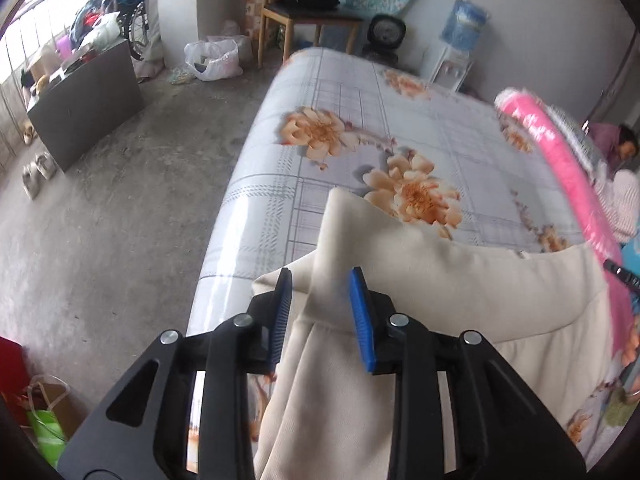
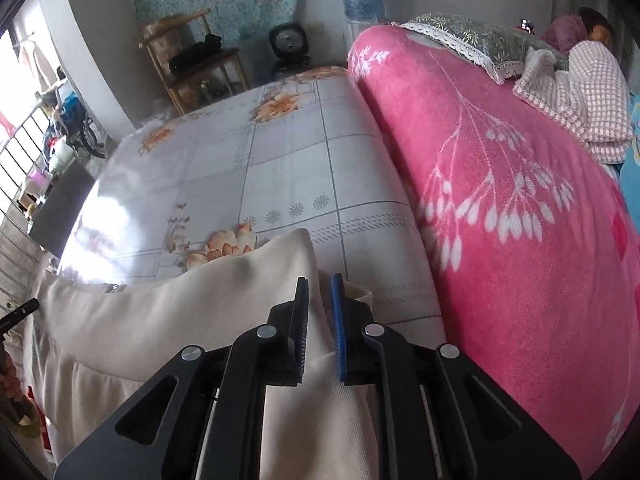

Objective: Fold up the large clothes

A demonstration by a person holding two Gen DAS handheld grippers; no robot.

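**Two claws on one cream garment**

Left claw [image 1: 320,280]: jaws set apart, a bunched ridge of the cream garment [image 1: 460,300] between them; whether they pinch it I cannot tell. Right claw [image 2: 320,286]: nearly closed, gripping the opposite corner. Garment spans both, draped over the near edge of the bed [image 2: 260,168]; pink blanket [image 2: 500,200] at 3 o'clock. Recommendation: keep the span taut and level, carry both corners toward 12 o'clock together.
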